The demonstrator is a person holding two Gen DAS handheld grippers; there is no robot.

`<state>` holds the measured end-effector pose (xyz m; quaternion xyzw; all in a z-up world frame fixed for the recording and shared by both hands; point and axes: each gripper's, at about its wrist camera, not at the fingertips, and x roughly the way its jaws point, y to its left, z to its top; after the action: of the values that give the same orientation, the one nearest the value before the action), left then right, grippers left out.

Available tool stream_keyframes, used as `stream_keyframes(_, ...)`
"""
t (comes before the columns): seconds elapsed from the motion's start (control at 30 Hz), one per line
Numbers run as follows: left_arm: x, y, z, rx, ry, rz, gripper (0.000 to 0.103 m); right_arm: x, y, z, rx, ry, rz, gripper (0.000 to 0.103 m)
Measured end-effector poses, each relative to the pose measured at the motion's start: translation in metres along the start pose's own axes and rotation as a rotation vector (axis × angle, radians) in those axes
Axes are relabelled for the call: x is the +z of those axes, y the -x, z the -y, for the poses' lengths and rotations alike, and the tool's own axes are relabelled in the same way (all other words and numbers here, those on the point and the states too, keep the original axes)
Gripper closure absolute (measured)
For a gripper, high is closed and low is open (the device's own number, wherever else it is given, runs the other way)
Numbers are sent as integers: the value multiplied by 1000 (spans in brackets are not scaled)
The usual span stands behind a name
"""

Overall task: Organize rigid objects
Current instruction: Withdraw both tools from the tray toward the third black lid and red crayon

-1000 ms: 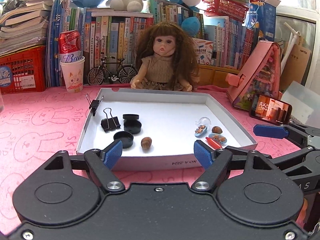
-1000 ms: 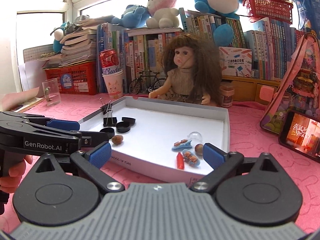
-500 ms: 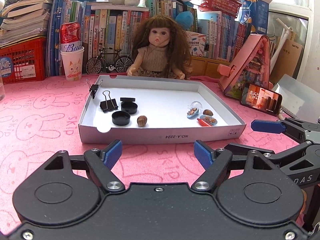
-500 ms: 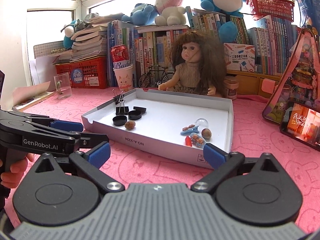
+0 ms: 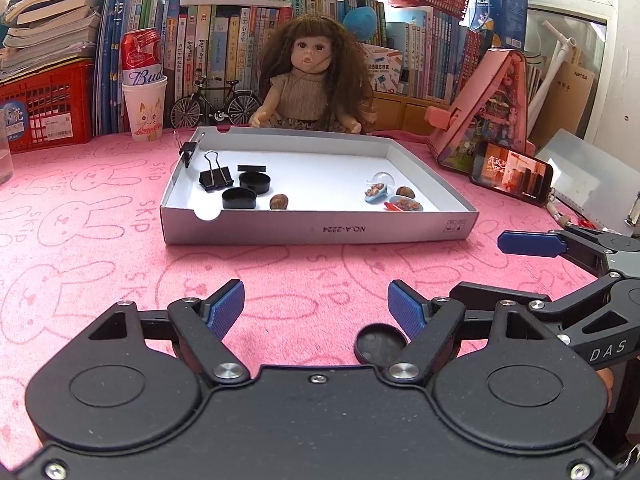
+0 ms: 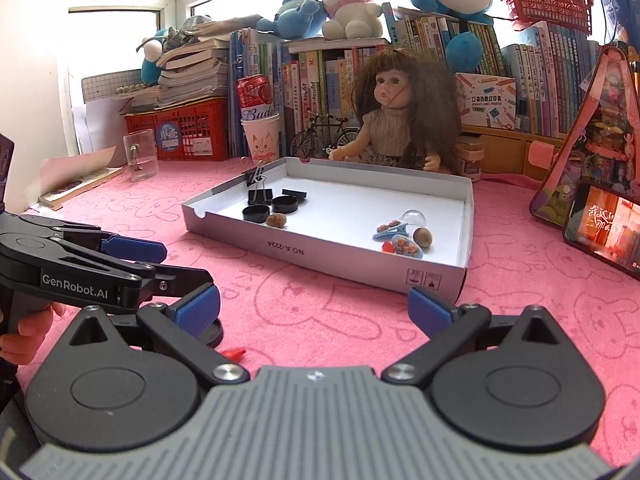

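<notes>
A shallow white box [image 5: 320, 233] [image 6: 336, 258] lies on the pink cloth. In its left part are a black binder clip [image 5: 216, 179], two black caps [image 5: 254, 182] and a nut [image 5: 279, 201]. Hair clips [image 6: 394, 229] and another nut [image 6: 422, 237] lie at its right. My left gripper [image 5: 316, 308] [image 6: 176, 264] is open over bare cloth, short of the box. A loose black cap [image 5: 378, 346] [image 6: 212, 334] sits by its right finger. My right gripper [image 6: 312, 308] [image 5: 478, 266] is open beside it, holding nothing. A small red piece [image 6: 236, 354] lies on the cloth.
A doll [image 5: 310, 80] sits behind the box before a row of books. A paper cup with a can [image 5: 143, 92] and a red basket [image 5: 44, 108] stand at back left, a glass mug [image 6: 140, 154] farther left. A phone [image 5: 512, 174] leans on a pink toy house [image 5: 488, 108] at right.
Both grippers have drawn back from the box, which now looks farther away. The loose black cap and the red piece have come into view on the cloth. Both stay open.
</notes>
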<state>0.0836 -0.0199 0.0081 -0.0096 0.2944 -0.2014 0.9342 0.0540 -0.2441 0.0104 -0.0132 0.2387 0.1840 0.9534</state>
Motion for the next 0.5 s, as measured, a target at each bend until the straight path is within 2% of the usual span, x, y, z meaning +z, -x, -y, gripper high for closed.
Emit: stream_keyframes(0.5, -18, 9, 9, -12, -45, -26, 27, -22, 9, -19, 84, 74, -29, 0)
